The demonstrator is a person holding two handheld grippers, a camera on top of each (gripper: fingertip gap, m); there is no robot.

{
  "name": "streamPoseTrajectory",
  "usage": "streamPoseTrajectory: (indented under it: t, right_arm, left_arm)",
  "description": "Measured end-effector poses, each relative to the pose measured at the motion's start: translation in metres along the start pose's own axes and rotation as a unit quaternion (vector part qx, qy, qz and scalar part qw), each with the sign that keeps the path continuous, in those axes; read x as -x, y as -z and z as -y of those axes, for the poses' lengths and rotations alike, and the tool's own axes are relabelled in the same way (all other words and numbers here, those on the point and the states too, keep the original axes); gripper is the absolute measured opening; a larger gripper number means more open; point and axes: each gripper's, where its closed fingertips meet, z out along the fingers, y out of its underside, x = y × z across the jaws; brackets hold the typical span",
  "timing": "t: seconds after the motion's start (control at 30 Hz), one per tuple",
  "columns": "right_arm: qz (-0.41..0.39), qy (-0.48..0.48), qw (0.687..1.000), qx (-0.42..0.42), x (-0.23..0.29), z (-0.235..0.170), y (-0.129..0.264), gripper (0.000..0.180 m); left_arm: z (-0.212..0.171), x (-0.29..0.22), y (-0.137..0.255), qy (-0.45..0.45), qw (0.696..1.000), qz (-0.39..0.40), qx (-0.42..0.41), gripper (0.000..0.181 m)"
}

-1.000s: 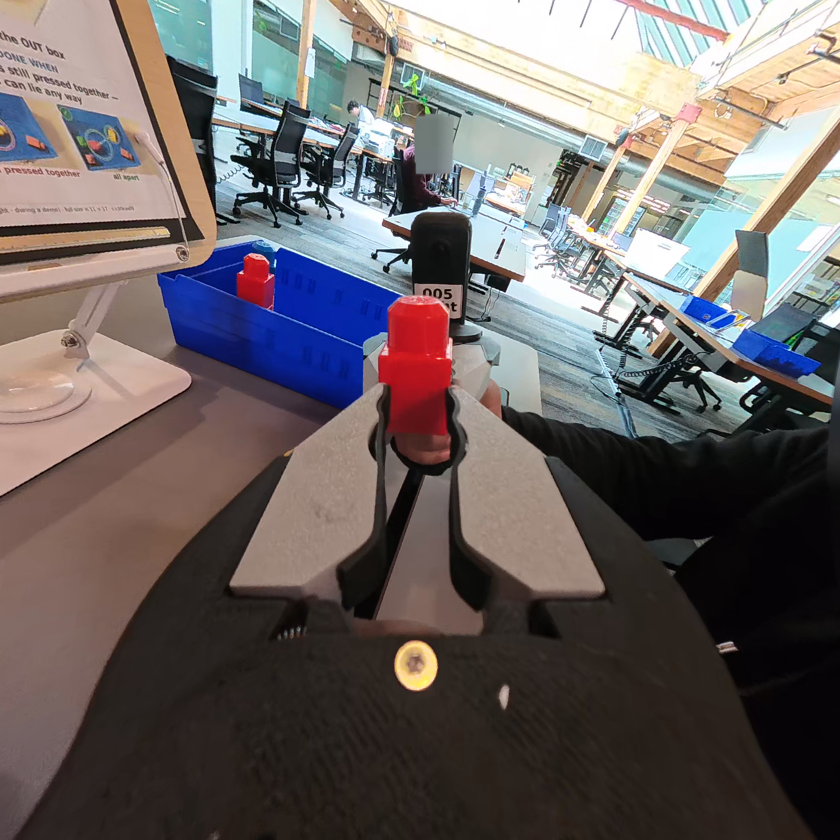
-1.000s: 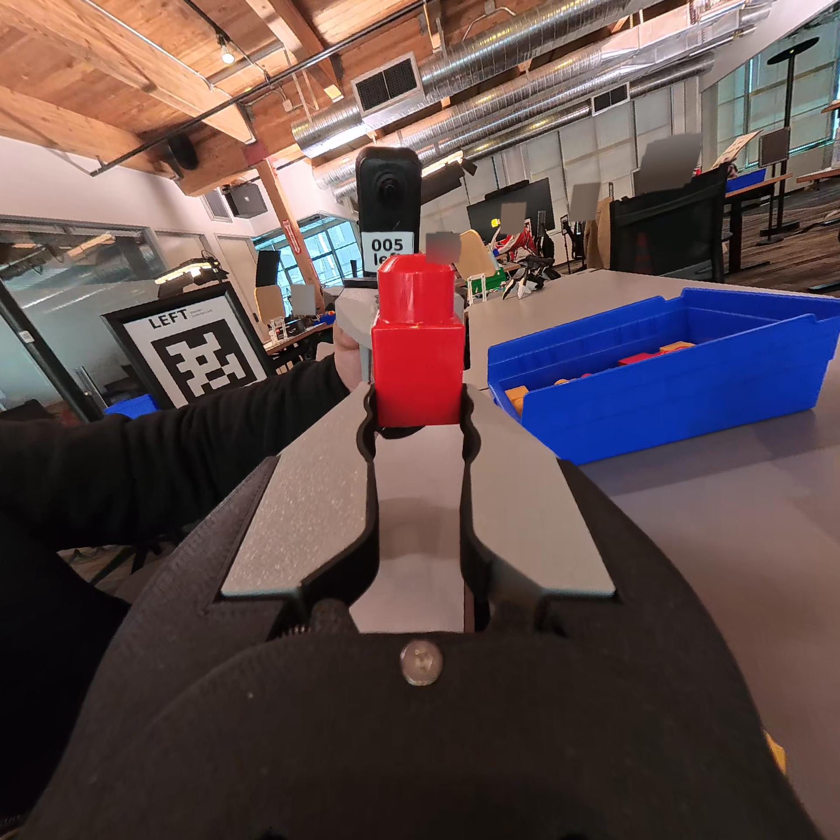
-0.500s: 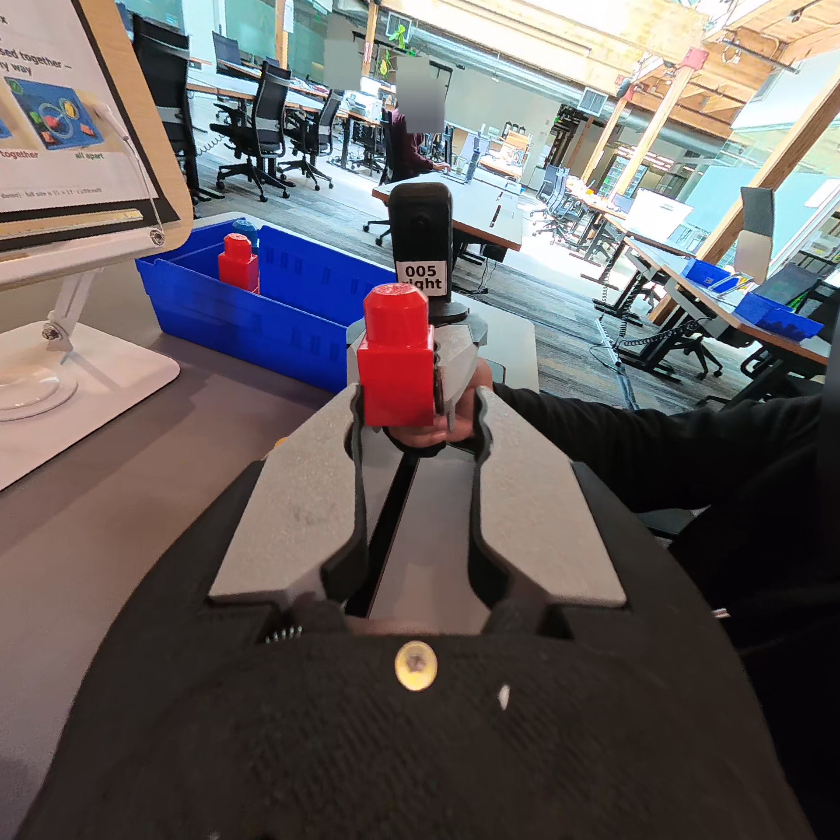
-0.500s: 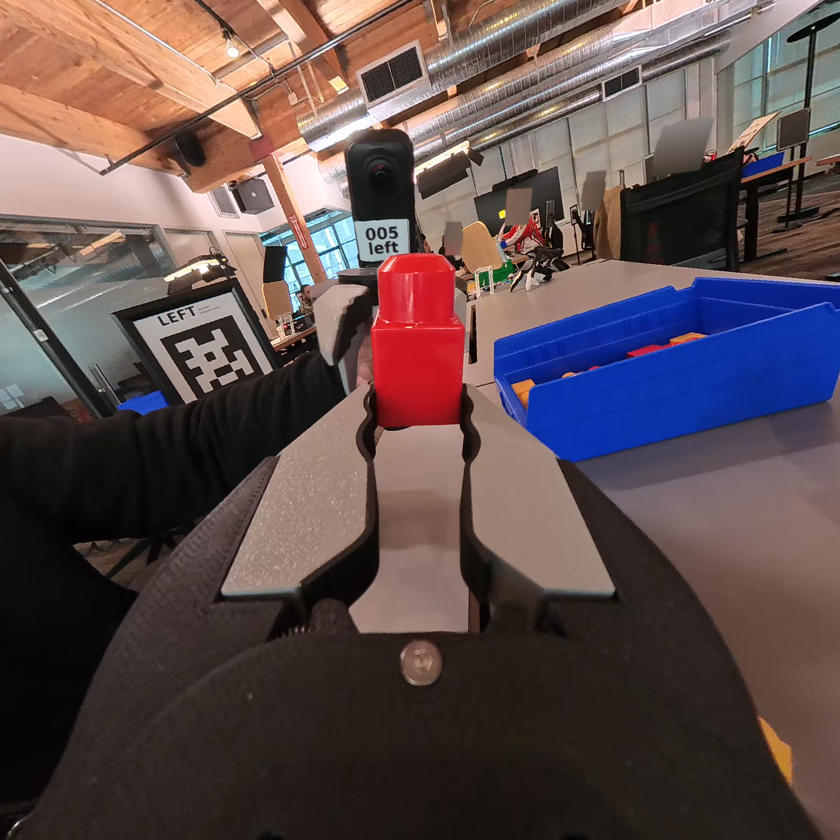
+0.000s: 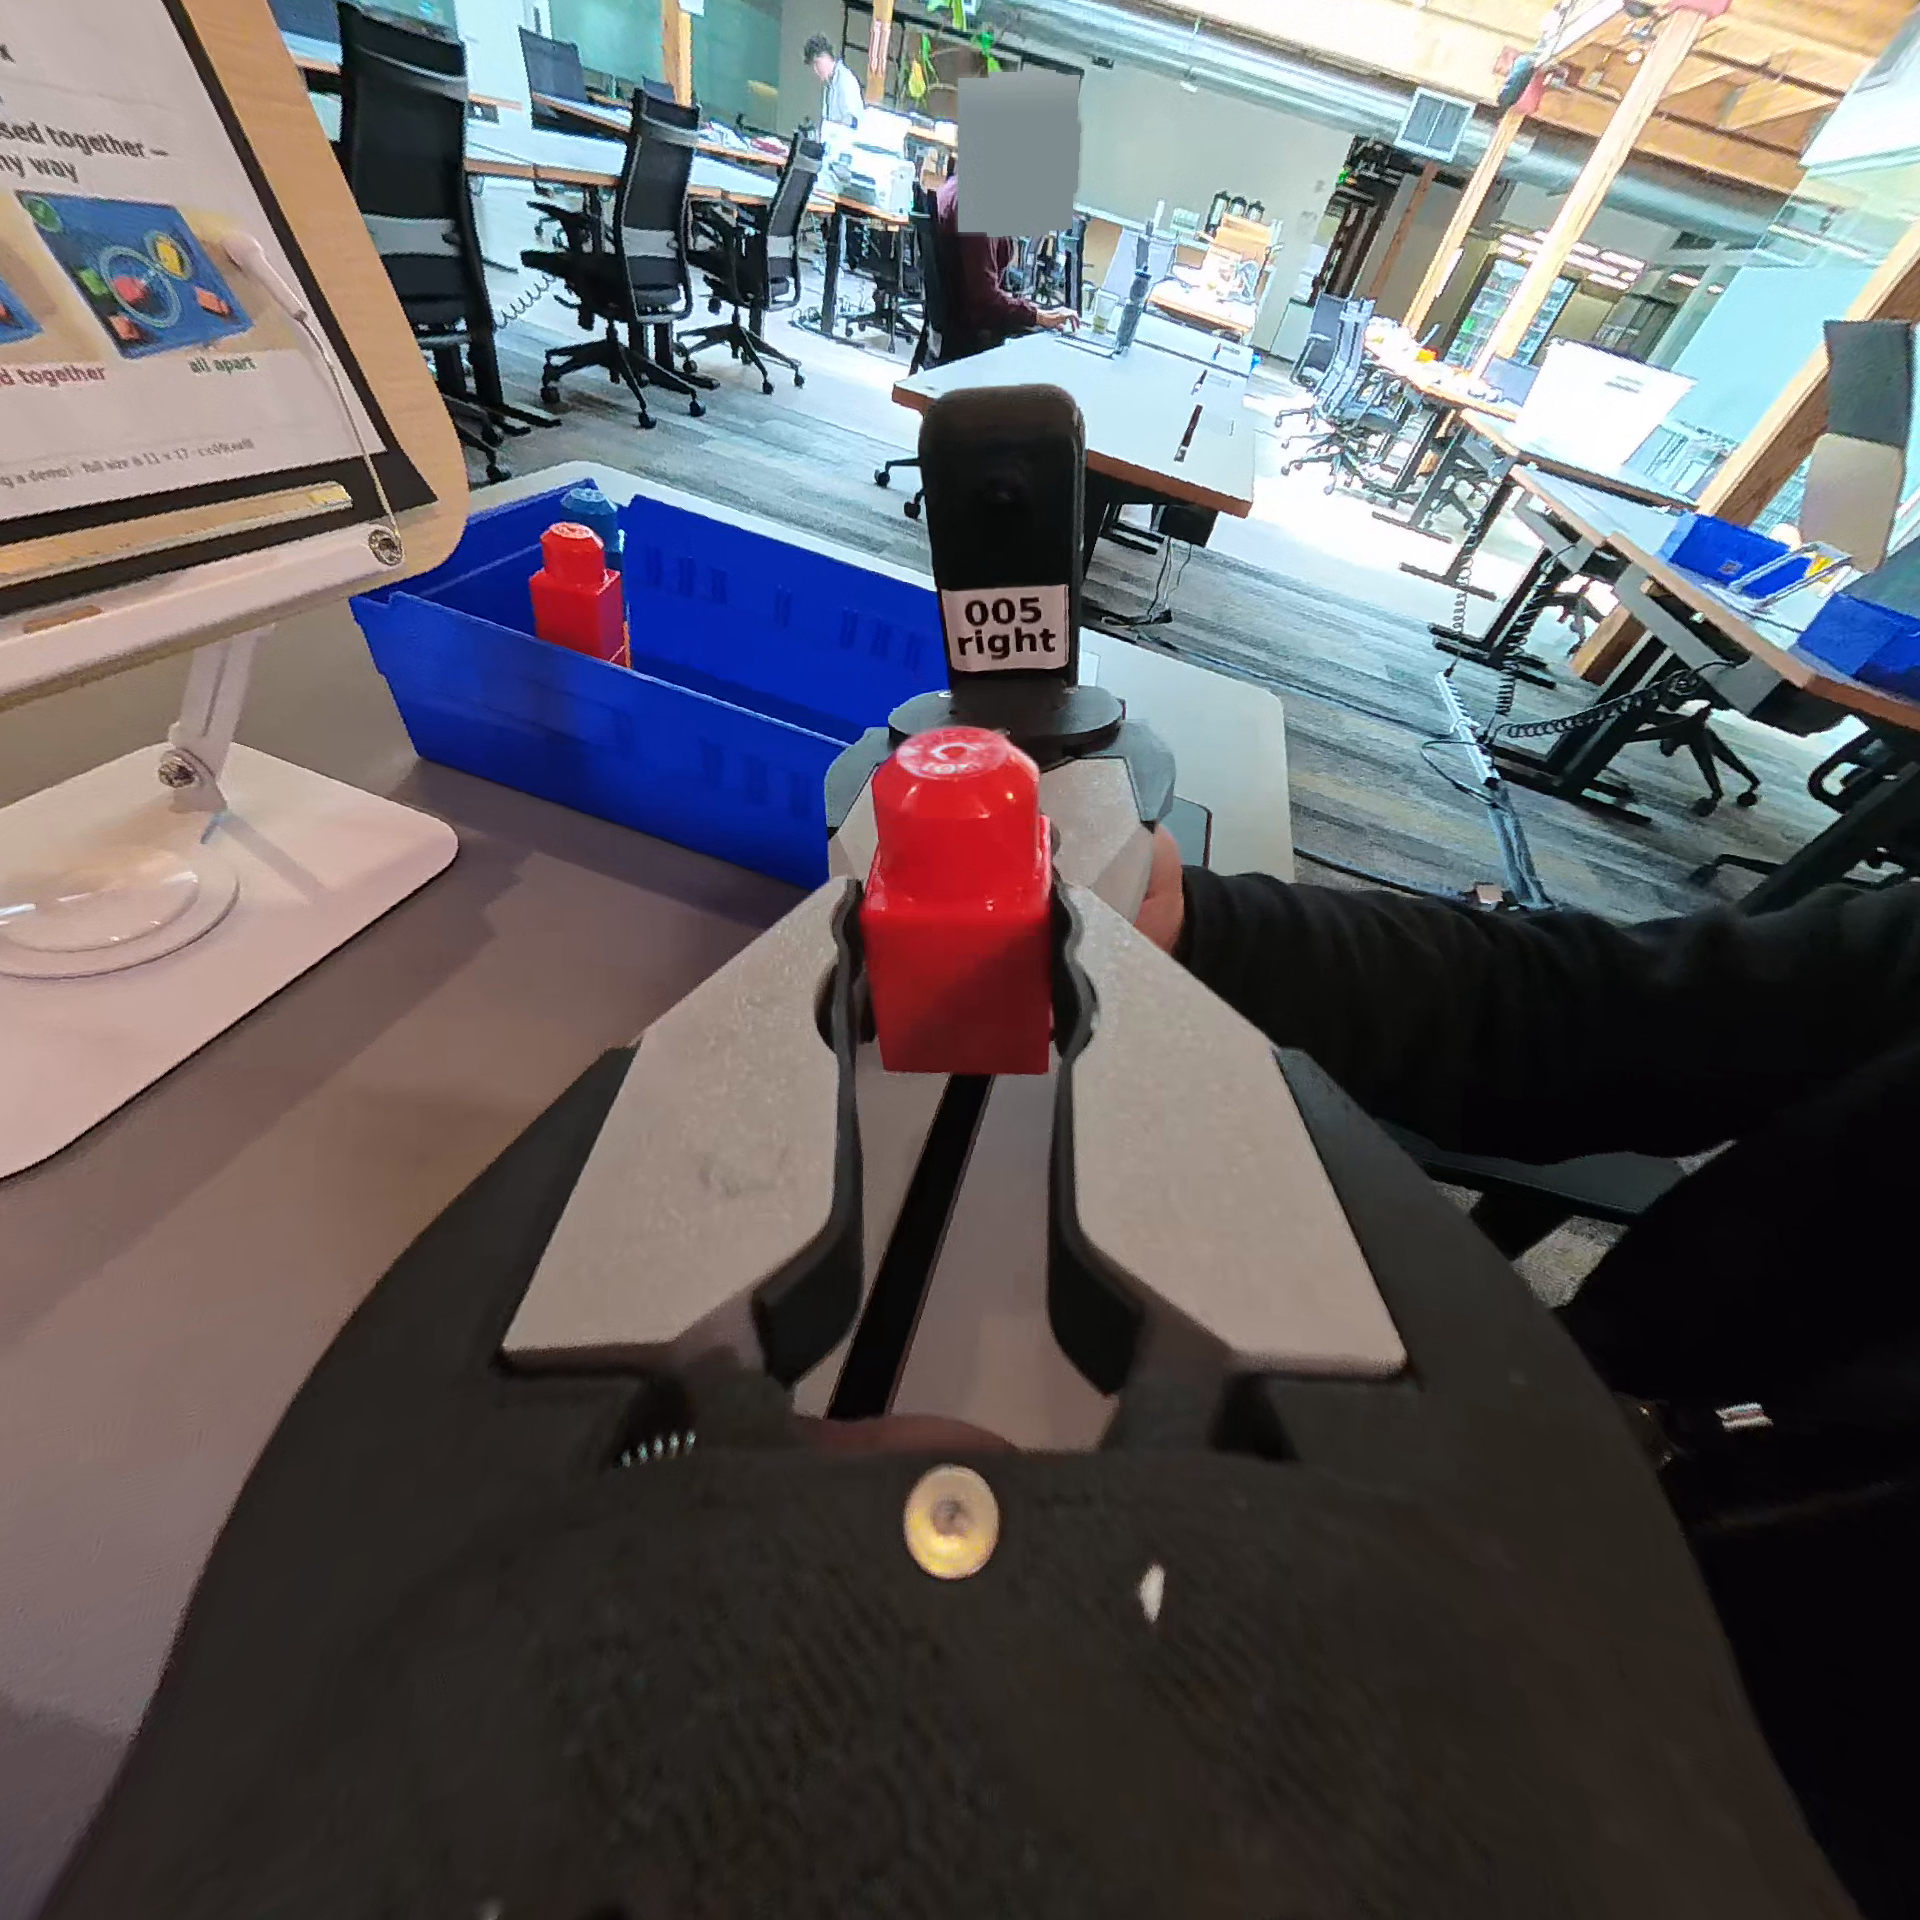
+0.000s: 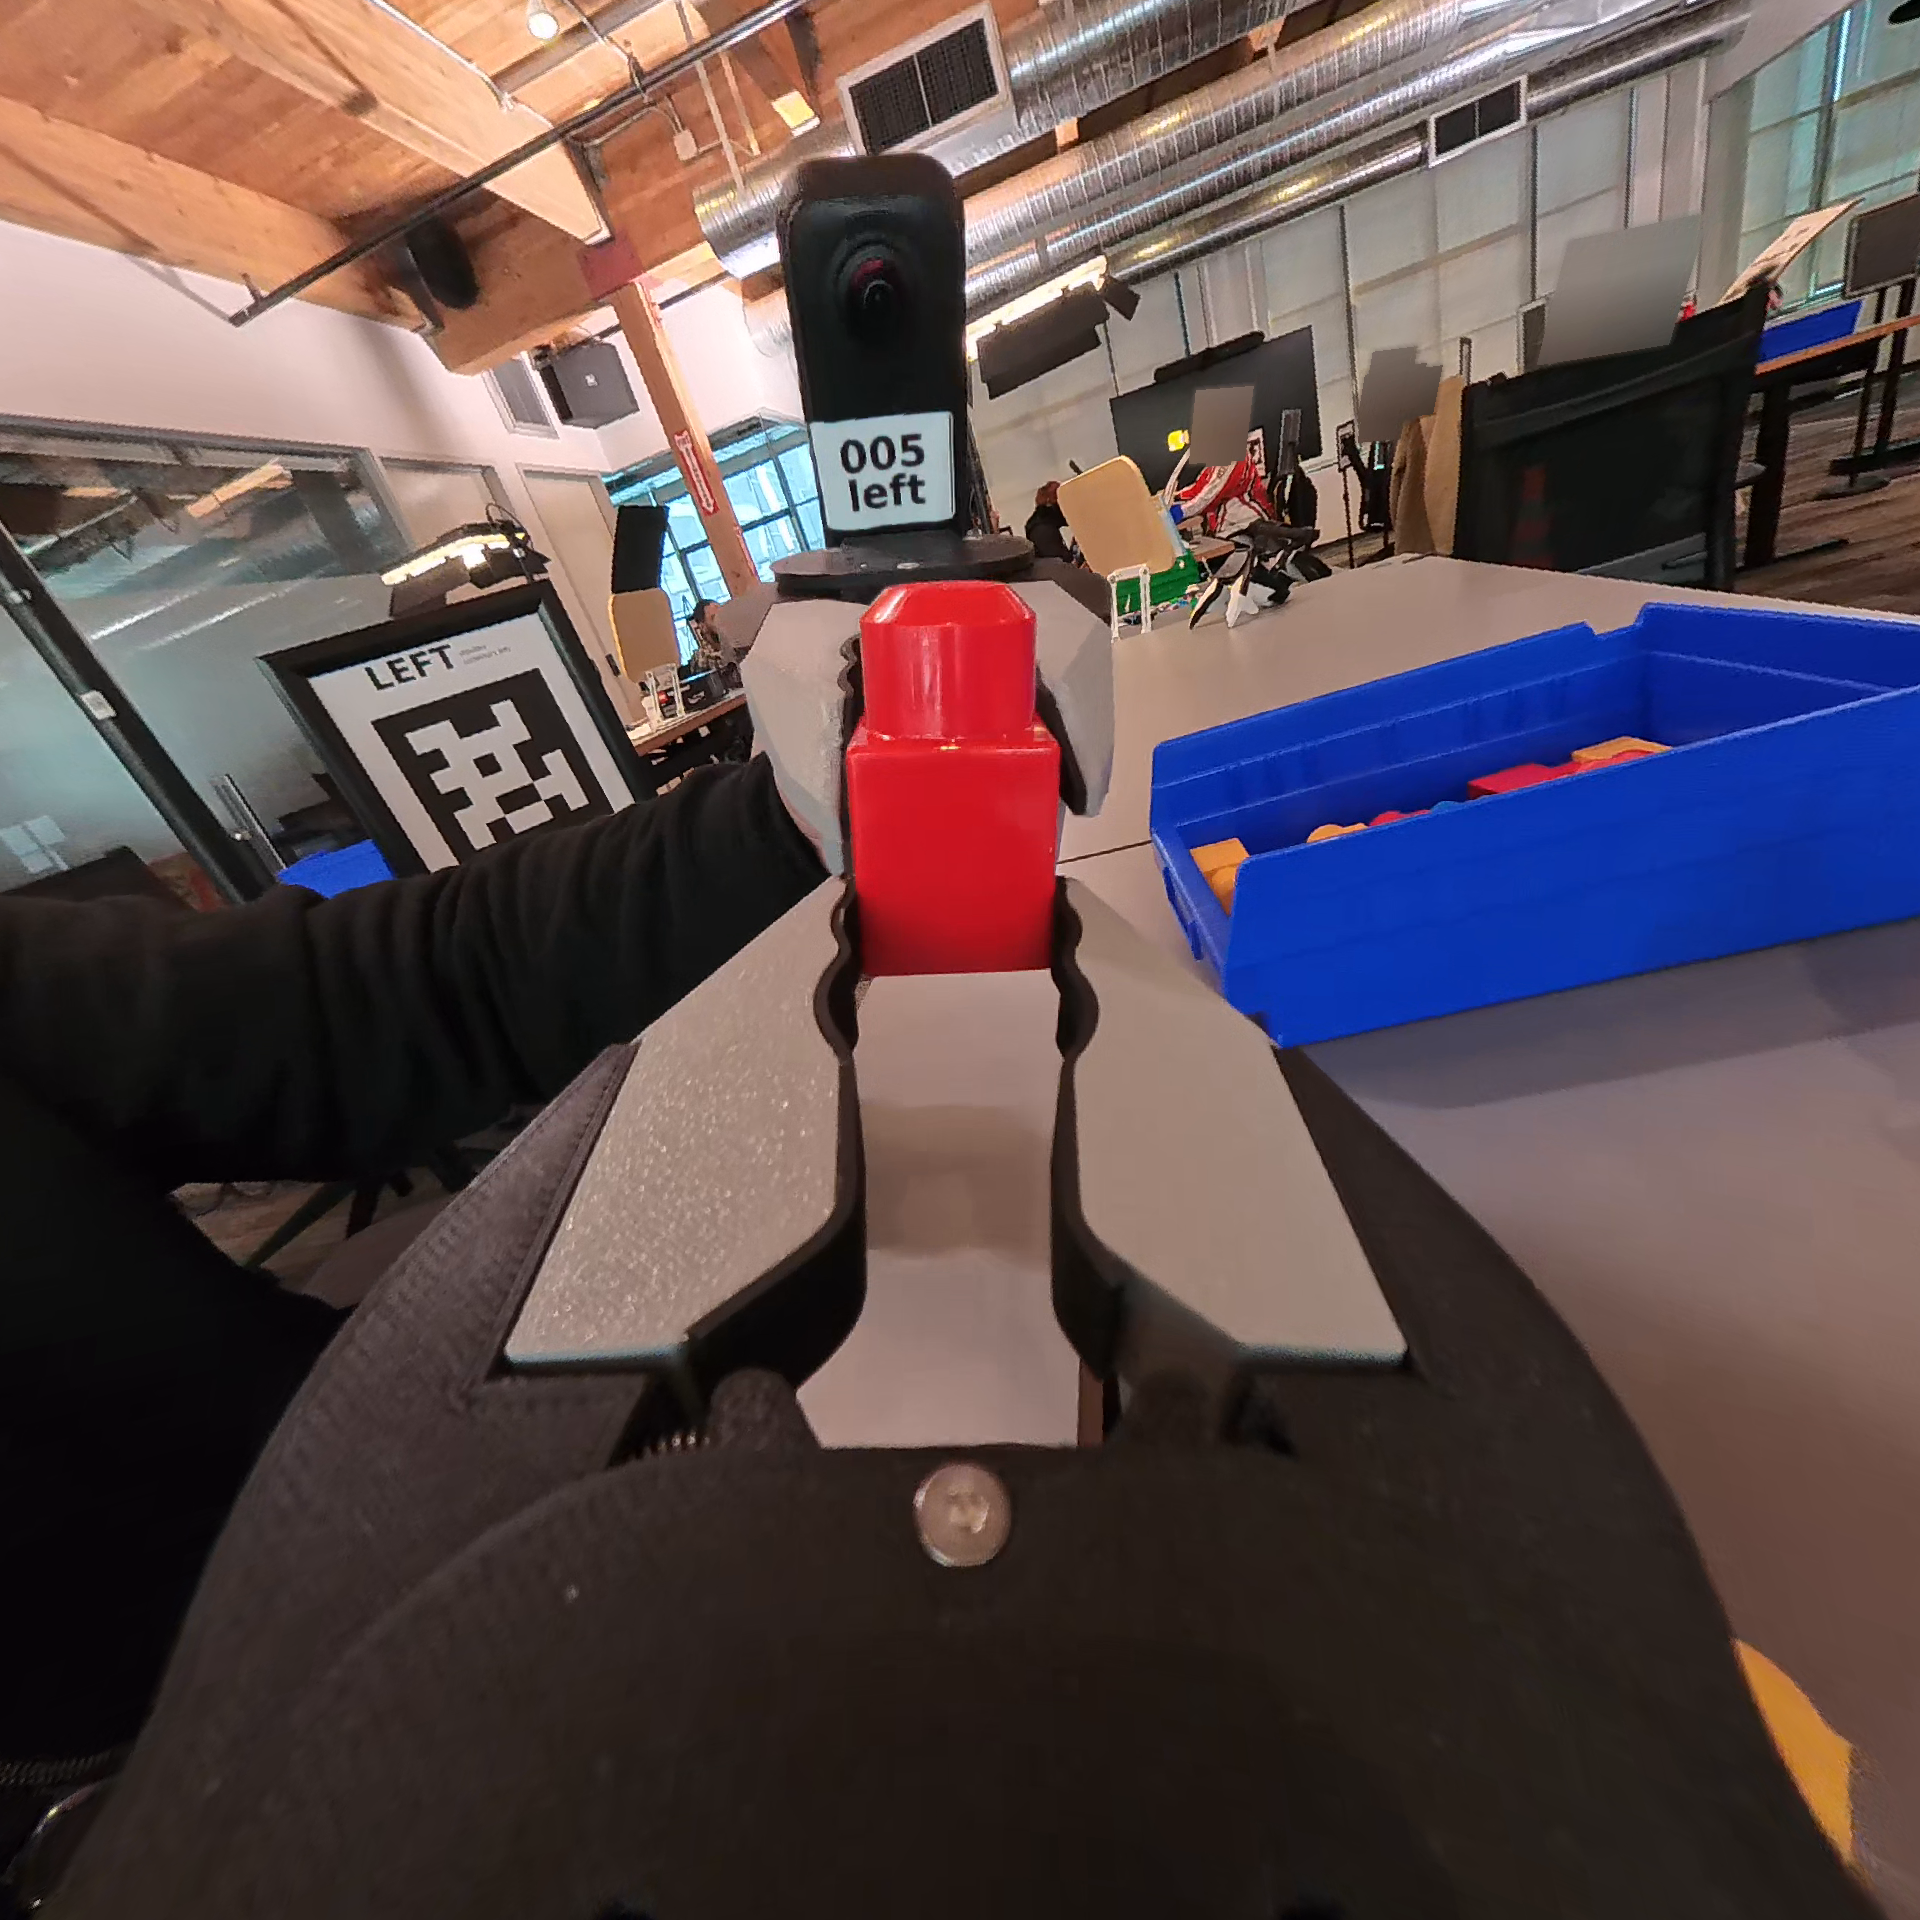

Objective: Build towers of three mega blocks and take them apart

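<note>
Gripping one red plastic mega block (image 5: 958,935) from opposite sides above the grey table (image 5: 312,1143): left gripper (image 5: 956,971) and right gripper (image 6: 954,914), both apparently clamped; a stacked tower (image 5: 575,603) stands in the blue bin (image 5: 644,727).

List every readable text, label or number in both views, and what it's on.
I don't quote writing, so here is what carries it.
White label on the black camera: legible print.
Second white label on the other camera: legible print.
Instruction sheet: printed lines, partly cut off.
Marker sign: heading above a black-and-white pattern.
Red block: raised mark on its stud, too blurred.
</note>
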Motion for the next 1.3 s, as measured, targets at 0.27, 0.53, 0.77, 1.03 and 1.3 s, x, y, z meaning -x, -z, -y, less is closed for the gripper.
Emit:
streamPoseTrajectory:
  t: [0.27,0.53,0.77,1.03,1.3]
  right_arm:
    - [-0.015,-0.011,1.0,0.005,-0.011,0.003,0.013,0.038]
    - [-0.037,-0.002,0.999,-0.034,-0.016,0.02,0.026,0.05]
    - [-0.039,0.015,0.999,0.01,-0.012,0.001,0.008,0.029]
    - [-0.073,0.023,0.997,0.03,-0.023,-0.005,0.011,0.025]
    - [-0.209,0.066,0.974,0.052,-0.062,0.004,0.048,0.025]
  left_arm:
    - [-0.011,0.008,0.005,-0.02,0.999,0.018,0.029,0.033]
    - [-0.031,0.01,0.004,-0.035,0.996,0.041,0.07,0.033]
    - [-0.048,0.014,-0.01,-0.04,0.991,0.058,0.11,0.033]
    - [-0.052,0.022,-0.018,-0.019,0.994,0.062,0.092,0.034]
    - [-0.092,0.069,-0.023,-0.042,0.981,0.148,0.121,0.057]
